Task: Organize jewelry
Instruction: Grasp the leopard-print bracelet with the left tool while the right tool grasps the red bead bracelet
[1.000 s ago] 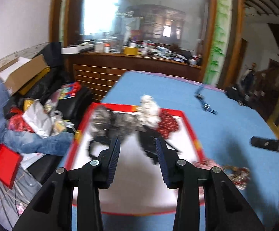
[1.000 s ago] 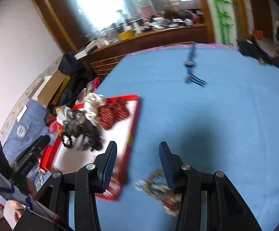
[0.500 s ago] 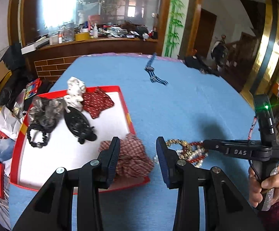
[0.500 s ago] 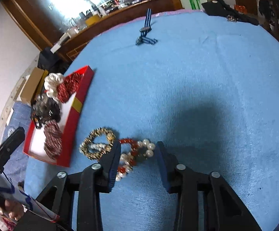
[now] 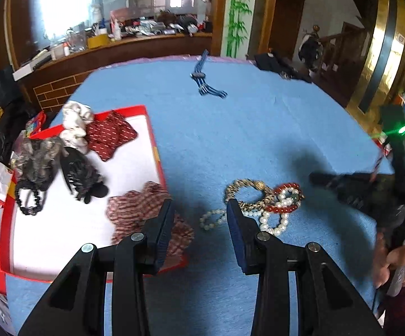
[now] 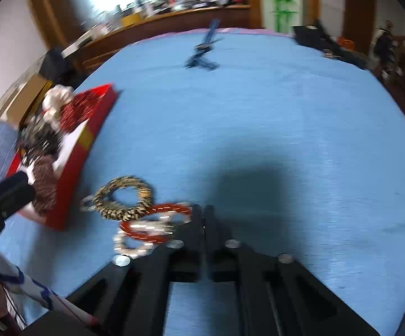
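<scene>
A heap of bracelets lies on the blue table cloth: a gold-and-black woven one (image 5: 248, 189) (image 6: 121, 196), a red bead one (image 5: 285, 199) (image 6: 153, 219) and white pearl ones (image 5: 272, 222). A red-rimmed white tray (image 5: 153, 145) (image 6: 90, 137) on the left holds scrunchies, a black hair clip (image 5: 80, 173) and a checked scrunchie (image 5: 146, 210) over its near edge. My left gripper (image 5: 199, 218) is open and empty, just before the pearls. My right gripper (image 6: 204, 212) is shut, its tips right beside the red bracelet; whether it pinches a bead is unclear.
A blue striped strap (image 5: 202, 79) (image 6: 202, 53) lies far back on the table. A dark bag (image 5: 280, 65) sits at the far right edge. A cluttered sofa and boxes stand left of the table, a wooden counter behind it.
The right gripper has closed from open and dropped to the bracelet heap. The left gripper has swung right from over the tray toward the bracelets.
</scene>
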